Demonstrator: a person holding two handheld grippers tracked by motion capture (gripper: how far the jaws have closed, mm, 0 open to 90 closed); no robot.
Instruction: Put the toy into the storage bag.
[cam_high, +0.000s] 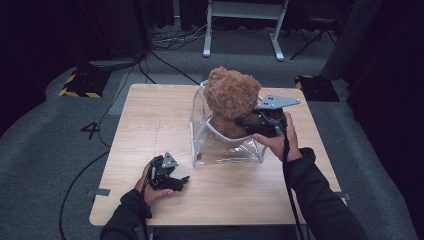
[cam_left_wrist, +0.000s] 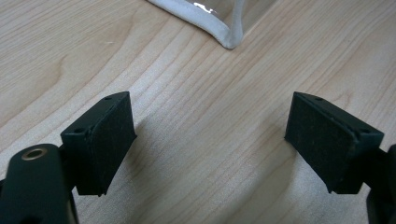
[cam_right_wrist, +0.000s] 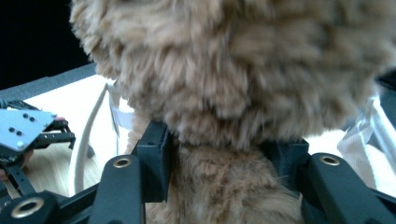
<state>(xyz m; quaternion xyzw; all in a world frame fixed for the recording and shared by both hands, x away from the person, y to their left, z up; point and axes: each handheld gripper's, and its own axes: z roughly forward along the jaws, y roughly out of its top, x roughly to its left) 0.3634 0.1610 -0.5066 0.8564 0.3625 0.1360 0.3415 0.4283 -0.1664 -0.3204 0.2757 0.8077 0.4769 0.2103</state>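
Inside clear bag (cam_high: 226, 150), teddy bear (cam_high: 231, 97) stands upright.

One teddy bear (cam_high: 231, 100), one clear bag (cam_high: 220, 147) (two grippers).

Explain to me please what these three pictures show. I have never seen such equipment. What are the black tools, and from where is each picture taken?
A person sits at a wooden table and holds a hand tool in each hand. Each tool is a gripper with two black fingers that open and close.

The high view looks down from above the person. In it the left gripper rests low on the table, and the right gripper reaches to a brown teddy bear that sits in a clear plastic bag.

The left gripper view is from a camera on that tool. Its fingers stand wide apart over bare wood, holding nothing, with a corner of the bag ahead.

The right gripper view is from the other tool. Its fingers sit on either side of the bear's neck, against the fur. Whether they press it I cannot tell.
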